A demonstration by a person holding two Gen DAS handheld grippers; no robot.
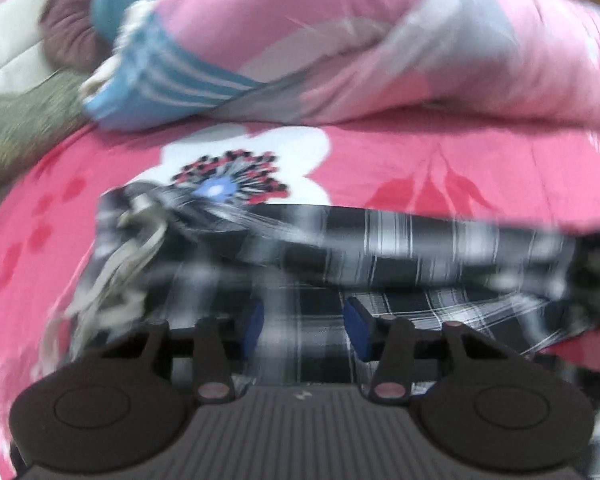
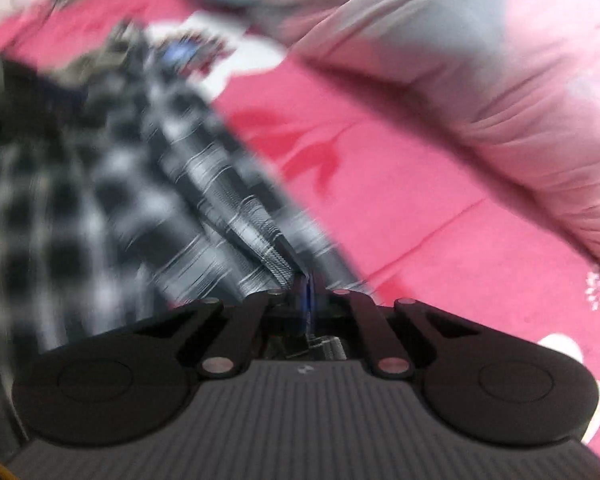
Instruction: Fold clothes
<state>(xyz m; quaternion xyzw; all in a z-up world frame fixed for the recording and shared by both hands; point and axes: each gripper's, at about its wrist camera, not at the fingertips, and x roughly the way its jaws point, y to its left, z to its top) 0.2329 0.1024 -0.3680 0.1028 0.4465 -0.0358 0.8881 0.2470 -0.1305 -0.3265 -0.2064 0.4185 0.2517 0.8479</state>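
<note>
A black-and-white plaid garment (image 1: 400, 248) lies stretched across a pink floral bedsheet (image 1: 380, 156), with pale drawstrings (image 1: 136, 248) at its left end. My left gripper (image 1: 304, 328) hovers low over the cloth, its blue pads (image 1: 356, 328) apart with plaid fabric showing between them. In the right wrist view the same plaid garment (image 2: 204, 184) runs up and to the left, blurred by motion. My right gripper (image 2: 308, 300) is shut on an edge of it, the fabric pinched between the blue pads.
A bunched pink and grey quilt (image 1: 400, 40) fills the far side of the bed and shows as the quilt (image 2: 500, 80) at the right. A blue striped towel (image 1: 156, 76), a maroon cloth (image 1: 68, 24) and an olive cloth (image 1: 16, 132) lie at the far left.
</note>
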